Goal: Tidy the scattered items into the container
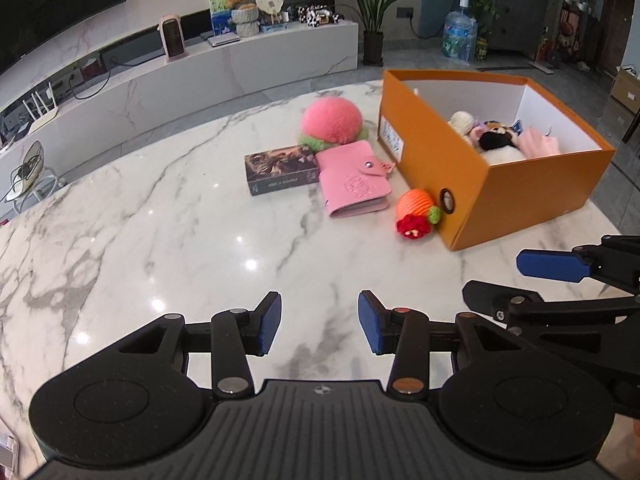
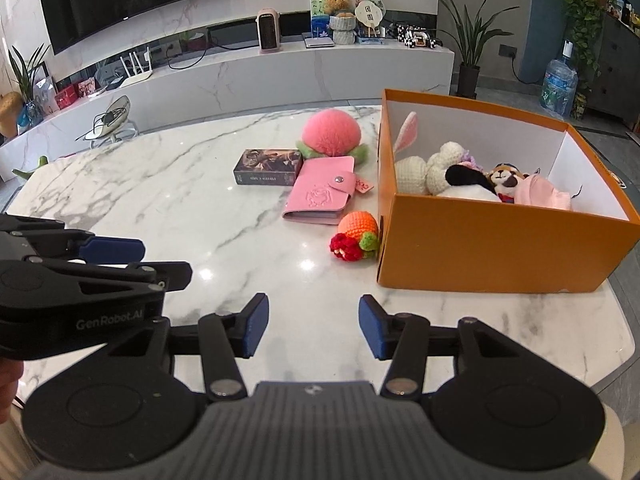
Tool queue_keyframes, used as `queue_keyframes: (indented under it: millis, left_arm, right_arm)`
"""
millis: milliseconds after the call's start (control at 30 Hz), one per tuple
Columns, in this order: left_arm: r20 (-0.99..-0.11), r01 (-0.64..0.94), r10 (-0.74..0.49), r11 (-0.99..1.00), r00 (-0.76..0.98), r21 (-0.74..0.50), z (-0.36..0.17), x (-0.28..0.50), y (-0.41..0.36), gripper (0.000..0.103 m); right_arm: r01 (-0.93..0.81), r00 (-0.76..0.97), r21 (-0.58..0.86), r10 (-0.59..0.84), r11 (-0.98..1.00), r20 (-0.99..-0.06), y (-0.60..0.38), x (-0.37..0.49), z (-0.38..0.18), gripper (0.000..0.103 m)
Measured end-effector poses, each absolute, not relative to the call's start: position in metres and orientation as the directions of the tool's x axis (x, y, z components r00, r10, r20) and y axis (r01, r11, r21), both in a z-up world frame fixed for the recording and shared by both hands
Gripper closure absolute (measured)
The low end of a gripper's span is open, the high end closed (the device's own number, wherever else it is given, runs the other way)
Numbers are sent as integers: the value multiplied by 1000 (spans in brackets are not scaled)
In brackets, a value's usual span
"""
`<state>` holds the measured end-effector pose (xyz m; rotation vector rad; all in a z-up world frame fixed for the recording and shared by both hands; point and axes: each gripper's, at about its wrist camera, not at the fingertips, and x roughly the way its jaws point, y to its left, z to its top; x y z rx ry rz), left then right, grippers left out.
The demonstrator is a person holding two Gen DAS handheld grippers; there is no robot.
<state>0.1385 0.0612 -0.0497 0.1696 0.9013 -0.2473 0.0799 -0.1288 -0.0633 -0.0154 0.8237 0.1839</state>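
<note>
An orange box (image 1: 520, 196) (image 2: 500, 240) stands on the marble table (image 1: 160, 220) (image 2: 180, 208) and holds several plush toys (image 2: 460, 178). To its left lie a pink fluffy peach toy (image 1: 332, 122) (image 2: 331, 136), a dark card box (image 1: 282, 170) (image 2: 268, 166), a pink wallet (image 1: 354, 178) (image 2: 320, 196) and an orange crochet toy with a red flower (image 1: 416, 216) (image 2: 356, 236) beside the box's side. My left gripper (image 1: 319, 326) is open and empty over the near table. My right gripper (image 2: 313, 326) is open and empty, right of the left one.
A white marble TV bench (image 2: 280, 76) with a heater, a teddy bear and ornaments runs behind the table. A potted plant (image 2: 470, 52) and a water bottle (image 2: 560, 84) stand on the floor at the back right. The table's rounded edge (image 2: 616, 364) is near on the right.
</note>
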Motion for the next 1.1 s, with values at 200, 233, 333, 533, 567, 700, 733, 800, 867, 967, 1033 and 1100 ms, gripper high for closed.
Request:
queue_keyframes:
  millis: [200, 233, 333, 533, 567, 700, 733, 800, 867, 967, 1033, 1100]
  left_arm:
    - [-808, 276, -128, 960, 574, 44, -59, 152, 65, 53]
    - [-811, 273, -125, 961, 571, 44, -62, 155, 67, 53]
    - [-819, 262, -117, 964, 562, 42, -68, 165, 71, 53]
    - [-825, 247, -112, 969, 554, 34, -79, 184, 82, 53]
    - [-825, 245, -112, 969, 555, 33, -79, 188, 85, 53]
    - [-819, 242, -115, 970, 562, 29, -78, 204, 94, 53]
    - [-816, 243, -117, 970, 566, 30, -78, 209, 95, 53]
    - [-808, 251, -122, 967, 576, 34, -76, 219, 98, 53]
    - [-799, 266, -127, 963, 588, 44, -75, 229, 99, 53]
    - [-788, 279, -134, 959, 600, 50, -75, 247, 99, 52]
    - [-783, 285, -139, 957, 607, 51, -76, 258, 99, 52]
    - [-780, 290, -149, 956, 608, 43, -78, 269, 98, 52]
  right_arm:
    - [-160, 649, 58, 149, 985, -746, -127, 96, -75, 49]
    - [-158, 647, 62, 150, 986, -747, -126, 99, -77, 49]
    - [-165, 643, 58, 152, 985, -750, -122, 107, -82, 49]
    - [-209, 650, 27, 160, 977, -743, -107, 123, -90, 49]
    - [-220, 655, 19, 162, 975, -738, -103, 126, -90, 49]
    - [-251, 678, -12, 167, 968, -716, -89, 141, -89, 49]
    - [-259, 685, -22, 168, 966, -709, -85, 146, -89, 50]
    - [-274, 698, -43, 168, 961, -696, -79, 157, -87, 50]
    - [-279, 706, -55, 166, 959, -689, -74, 170, -85, 50]
    - [-279, 714, -60, 165, 958, -680, -73, 193, -82, 50]
    - [-274, 721, -67, 159, 959, -675, -72, 209, -80, 50]
    - [-264, 728, -86, 140, 961, -671, -72, 223, -81, 50]
